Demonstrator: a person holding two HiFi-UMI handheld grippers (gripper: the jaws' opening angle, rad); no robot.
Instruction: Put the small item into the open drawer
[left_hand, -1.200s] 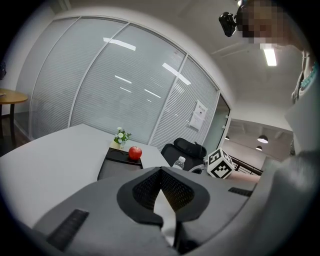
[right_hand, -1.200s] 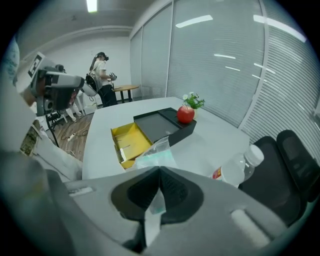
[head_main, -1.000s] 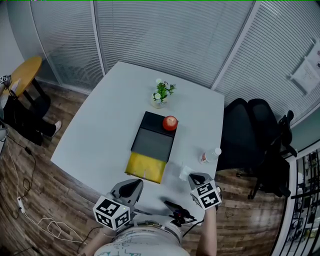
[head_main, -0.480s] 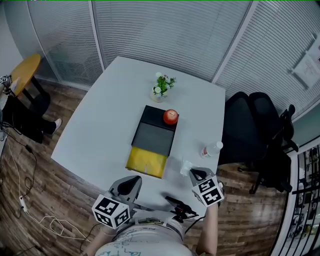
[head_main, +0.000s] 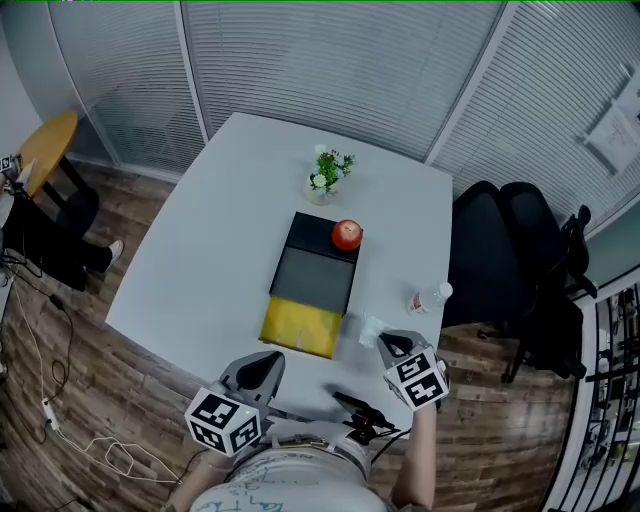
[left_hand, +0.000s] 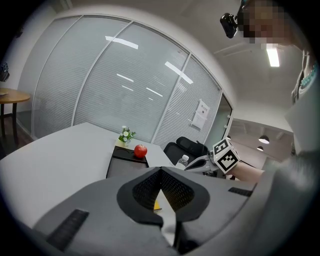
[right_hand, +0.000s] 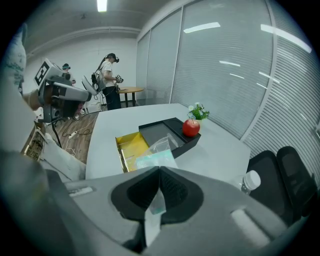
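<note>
Jaws of right gripper (right_hand: 159, 169) are clamped on bag (right_hand: 156, 156); gripper and bag sit a touch nearer drawer (head_main: 298, 326) than a second ago, so the carry looks under way. Bag hangs just right of drawer, not yet over it. Left gripper (left_hand: 160, 171) is shut and empty near table (head_main: 200, 250) edge. Leftward path is bare; bottle (head_main: 428, 298) and apple (head_main: 347, 234) stand clear
</note>
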